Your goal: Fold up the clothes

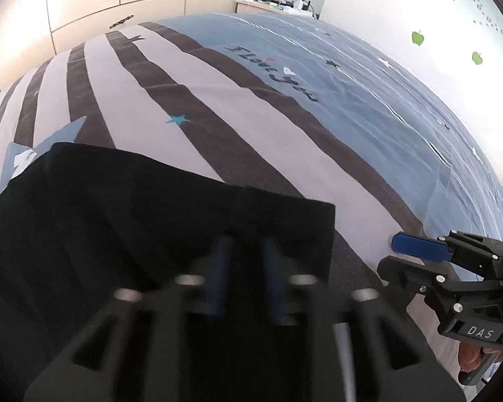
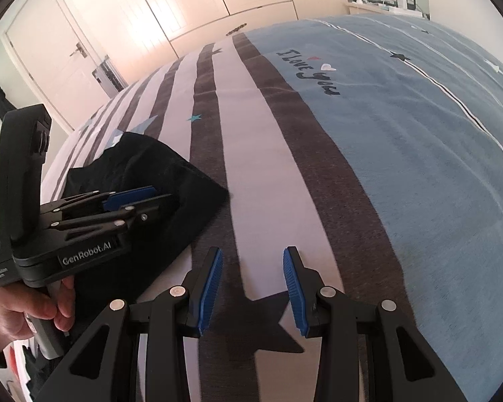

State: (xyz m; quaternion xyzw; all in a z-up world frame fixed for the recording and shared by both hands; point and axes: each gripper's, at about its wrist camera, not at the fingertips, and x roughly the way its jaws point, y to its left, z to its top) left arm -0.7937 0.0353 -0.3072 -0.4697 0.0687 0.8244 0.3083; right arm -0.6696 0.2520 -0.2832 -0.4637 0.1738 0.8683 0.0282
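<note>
A bedspread (image 2: 369, 167) striped grey and white, then blue, bears the words "I Love You" (image 2: 306, 72). Cream wardrobes (image 2: 191, 3) and a door (image 2: 60, 50) stand behind. Green apple stickers (image 1: 418, 38) dot the wall.

Bright daylight, glare on the wardrobe doors (image 2: 191, 3), fisheye-curved edges.

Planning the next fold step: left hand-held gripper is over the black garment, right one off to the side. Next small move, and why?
Probably bring the right hand-held gripper left onto the black garment's near edge. Its jaws stand open over bare striped bedspread, gripping nothing, while the left hand-held gripper is shut above the cloth; whether it pinches fabric is unclear.
</note>
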